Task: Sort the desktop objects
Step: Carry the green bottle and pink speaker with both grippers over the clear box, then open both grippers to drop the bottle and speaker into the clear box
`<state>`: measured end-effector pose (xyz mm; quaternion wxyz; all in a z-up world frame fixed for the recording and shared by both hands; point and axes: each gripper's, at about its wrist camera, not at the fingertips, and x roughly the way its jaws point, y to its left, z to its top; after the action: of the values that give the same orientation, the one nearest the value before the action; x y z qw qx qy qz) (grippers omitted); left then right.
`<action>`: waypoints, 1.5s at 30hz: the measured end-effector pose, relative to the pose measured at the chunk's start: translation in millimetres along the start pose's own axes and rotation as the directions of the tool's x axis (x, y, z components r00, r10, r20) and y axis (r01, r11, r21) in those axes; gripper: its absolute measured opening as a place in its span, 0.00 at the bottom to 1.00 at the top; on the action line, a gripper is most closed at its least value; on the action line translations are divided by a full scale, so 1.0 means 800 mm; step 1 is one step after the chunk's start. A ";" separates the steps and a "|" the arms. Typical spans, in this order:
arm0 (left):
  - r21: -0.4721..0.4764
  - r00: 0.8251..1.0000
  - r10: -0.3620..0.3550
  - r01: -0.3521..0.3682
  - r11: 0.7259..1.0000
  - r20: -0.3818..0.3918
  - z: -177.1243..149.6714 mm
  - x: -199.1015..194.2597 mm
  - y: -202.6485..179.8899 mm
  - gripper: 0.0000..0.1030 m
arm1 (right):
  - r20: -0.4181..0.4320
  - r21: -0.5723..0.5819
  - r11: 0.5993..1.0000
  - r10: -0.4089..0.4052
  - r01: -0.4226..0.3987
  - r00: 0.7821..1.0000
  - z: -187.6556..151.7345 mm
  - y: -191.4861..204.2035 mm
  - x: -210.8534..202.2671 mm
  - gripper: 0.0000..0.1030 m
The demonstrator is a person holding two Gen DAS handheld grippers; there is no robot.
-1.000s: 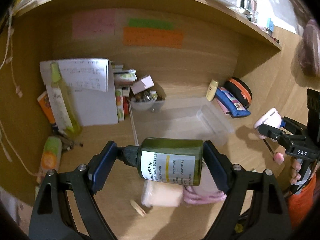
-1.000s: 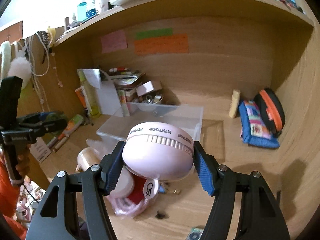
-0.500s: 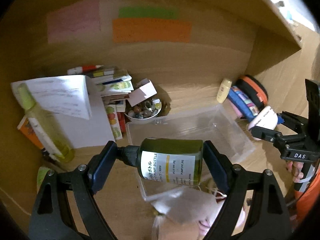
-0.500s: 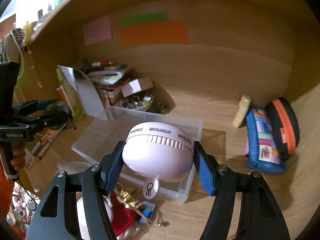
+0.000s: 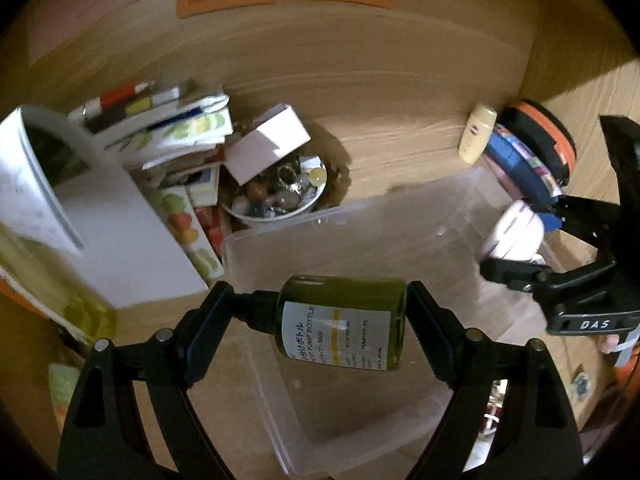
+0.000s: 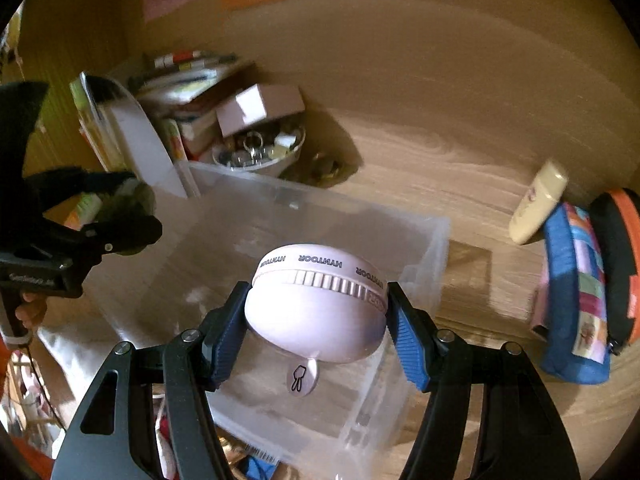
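Observation:
My left gripper (image 5: 320, 320) is shut on a dark green pump bottle (image 5: 340, 322) with a white label, held sideways above the clear plastic bin (image 5: 360, 224). My right gripper (image 6: 316, 312) is shut on a round pale pink gadget (image 6: 316, 304) marked HYNTOOR, hanging over the same clear bin (image 6: 320, 216). In the left wrist view the right gripper (image 5: 516, 248) with the pink gadget (image 5: 514, 236) is over the bin's right end. In the right wrist view the left gripper (image 6: 128, 216) shows at the bin's left side, blurred. The bin looks empty inside.
Behind the bin stand a white bowl of trinkets (image 5: 280, 196), a small white box (image 5: 266, 142), stacked booklets (image 5: 168, 128) and a white paper stand (image 5: 100, 232). A blue patchwork pouch (image 6: 576, 300), an orange-rimmed case (image 6: 616, 256) and a cream tube (image 6: 538, 204) lie right. Clutter sits before the bin.
Both grippers have moved forward and down under the shelf, from short of the bin to above it. Each keeps its object; the clutter near the front edge has slipped below the views.

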<state>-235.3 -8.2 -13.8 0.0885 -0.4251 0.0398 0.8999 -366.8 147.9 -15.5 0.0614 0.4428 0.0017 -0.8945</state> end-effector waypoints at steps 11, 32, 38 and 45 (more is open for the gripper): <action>0.104 0.998 -0.021 0.028 0.994 -0.067 0.001 0.025 -0.029 0.84 | -0.090 -0.088 0.996 -0.034 0.026 0.995 0.006 0.015 0.037 0.60; 0.117 0.980 -0.046 0.070 0.991 -0.192 0.001 0.065 -0.029 0.84 | -0.179 -0.187 0.977 -0.136 0.102 0.974 0.012 0.033 0.061 0.60; 0.132 0.986 -0.014 0.036 0.991 -0.166 0.002 0.058 -0.026 0.86 | -0.165 -0.207 0.969 -0.171 0.136 0.971 0.017 0.035 0.053 0.60; 0.124 0.991 0.000 0.016 0.992 -0.131 0.003 0.036 -0.018 0.88 | -0.115 -0.202 0.967 -0.183 0.158 0.976 0.020 0.042 0.021 0.62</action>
<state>-251.9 9.6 -34.5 0.1157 -0.4769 0.1000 0.8655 -385.5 112.2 -17.3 0.0261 0.4915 0.1301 -0.8607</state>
